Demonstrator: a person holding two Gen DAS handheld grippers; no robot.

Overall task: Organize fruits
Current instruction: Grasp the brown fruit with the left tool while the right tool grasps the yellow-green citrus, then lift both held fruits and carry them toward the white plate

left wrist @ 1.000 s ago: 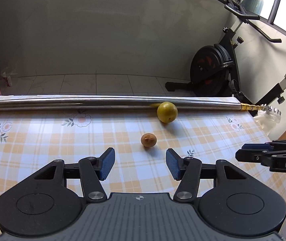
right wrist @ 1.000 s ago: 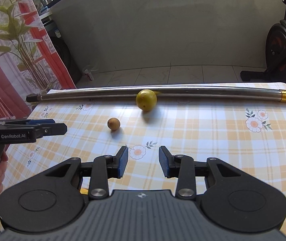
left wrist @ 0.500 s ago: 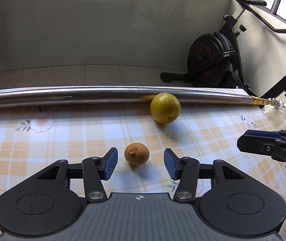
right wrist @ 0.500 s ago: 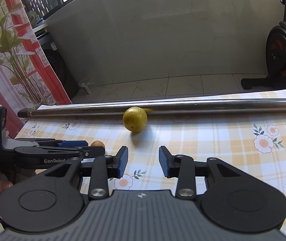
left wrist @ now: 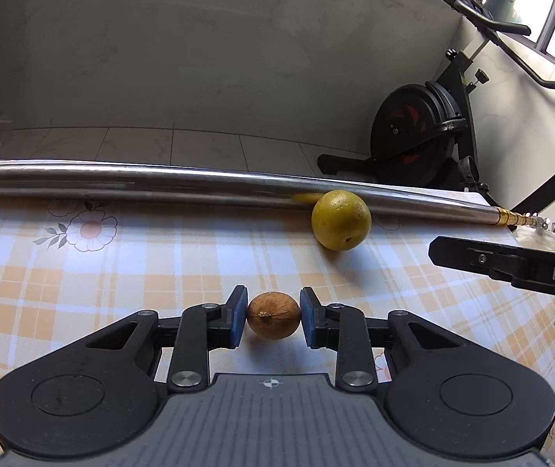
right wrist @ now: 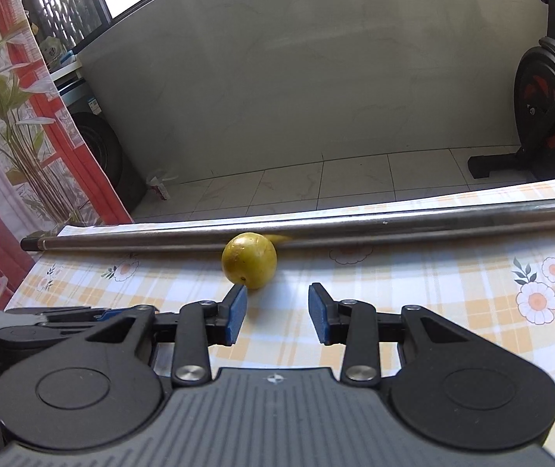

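Now the left tool (left wrist: pixel 273 316) has just been closing, and its blue pads (left wrist: pixel 239 317) press on either side of the small brown fruit (left wrist: pixel 273 314), which a second ago lay free on the table (left wrist: pixel 121 264) well ahead of the open jaws. The fruit sits squarely between the pads and seems to rest on the checked cloth, not yet lifted. That suggests the first pick is secured, and the next step is probably to raise it and carry it to wherever the fruits are meant to go; no bowl or tray shows in either view, so I cannot tell the destination.

Meanwhile the right tool (right wrist: pixel 277 313) has come nearer the yellow round fruit (right wrist: pixel 249 260) than it was a second ago. Its jaws stand moderately apart with nothing between them, and the yellow fruit lies just beyond the left pad's tip, a little left of the gap. The fruit rests against the long metal pipe (right wrist: pixel 355 223) that lies along the far edge of the table.

Counted: two fruits, one brown and small, one yellow and larger. Two tools, one in each hand. One metal pipe. One exercise bike (left wrist: pixel 421 132) stands on the floor beyond the table.
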